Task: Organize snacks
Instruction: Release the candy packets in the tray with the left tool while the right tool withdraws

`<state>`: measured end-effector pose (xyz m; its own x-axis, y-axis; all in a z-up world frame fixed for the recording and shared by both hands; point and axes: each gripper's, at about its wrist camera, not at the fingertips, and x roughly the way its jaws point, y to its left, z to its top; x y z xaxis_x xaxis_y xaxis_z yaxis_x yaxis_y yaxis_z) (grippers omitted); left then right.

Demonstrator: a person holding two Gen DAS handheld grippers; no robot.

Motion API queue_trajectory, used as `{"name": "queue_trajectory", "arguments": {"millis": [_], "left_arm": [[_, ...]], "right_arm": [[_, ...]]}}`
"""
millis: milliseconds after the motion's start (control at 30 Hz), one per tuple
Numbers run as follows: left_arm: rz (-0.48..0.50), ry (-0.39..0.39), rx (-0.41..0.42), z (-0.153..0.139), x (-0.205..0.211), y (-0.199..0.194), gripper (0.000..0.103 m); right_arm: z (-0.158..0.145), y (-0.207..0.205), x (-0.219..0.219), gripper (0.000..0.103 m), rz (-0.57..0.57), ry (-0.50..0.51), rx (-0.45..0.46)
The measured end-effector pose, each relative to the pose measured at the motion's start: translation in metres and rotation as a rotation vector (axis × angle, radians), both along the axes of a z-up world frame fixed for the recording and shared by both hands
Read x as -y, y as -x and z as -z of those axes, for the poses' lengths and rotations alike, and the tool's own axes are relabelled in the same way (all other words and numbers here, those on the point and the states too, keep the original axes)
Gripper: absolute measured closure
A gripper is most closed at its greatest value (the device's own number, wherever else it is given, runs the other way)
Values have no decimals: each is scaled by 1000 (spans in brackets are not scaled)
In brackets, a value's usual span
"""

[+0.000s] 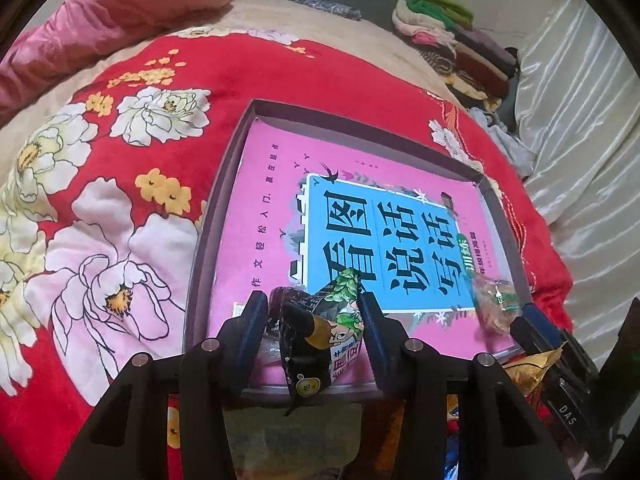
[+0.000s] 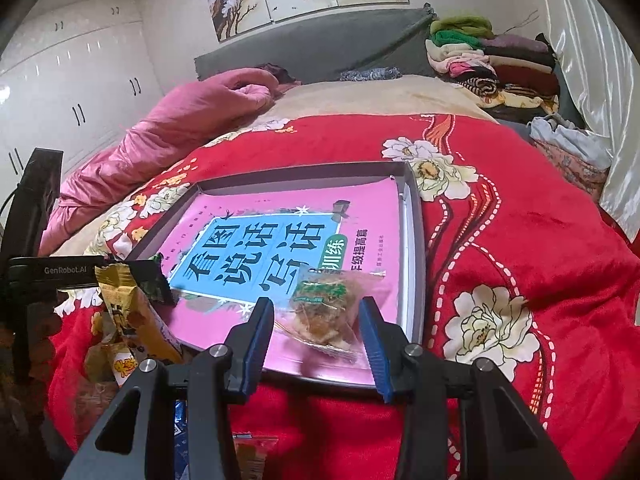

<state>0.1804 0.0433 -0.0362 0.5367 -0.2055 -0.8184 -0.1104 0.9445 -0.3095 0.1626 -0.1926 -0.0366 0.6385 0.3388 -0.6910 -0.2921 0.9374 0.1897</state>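
The left gripper (image 1: 314, 312) has its jaws closed on a crinkly black and green snack packet with a cartoon face (image 1: 320, 332), pinched by its sides, with the bottom tail hanging free below. The right gripper (image 2: 316, 320) has its jaws set wide around a clear plastic packet of golden-brown pastry with a green label (image 2: 326, 308); whether they truly pinch it or only bracket it I cannot tell.

Both packets sit over the near edge of the shallow grey cardboard box (image 2: 416, 240), lined with a pink and blue book cover (image 1: 280, 208), on the red floral bedspread (image 2: 520, 220). The slick film could slip from the right jaws, and released this close to the rim a packet may tip out onto the bed. Other snacks, including a gold wrapper (image 2: 120, 304), lie outside by the near left corner.
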Motion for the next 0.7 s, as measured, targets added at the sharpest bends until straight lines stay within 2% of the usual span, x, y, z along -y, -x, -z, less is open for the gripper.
{"name": "queue_trajectory", "arguments": {"millis": [400, 700], "left_arm": [[-6, 23, 23, -9, -9, 4, 50], [12, 14, 27, -11, -20, 24, 47]], "right_arm": [[-5, 0, 7, 58, 17, -29, 10], [-4, 0, 8, 57, 23, -37, 10]]}}
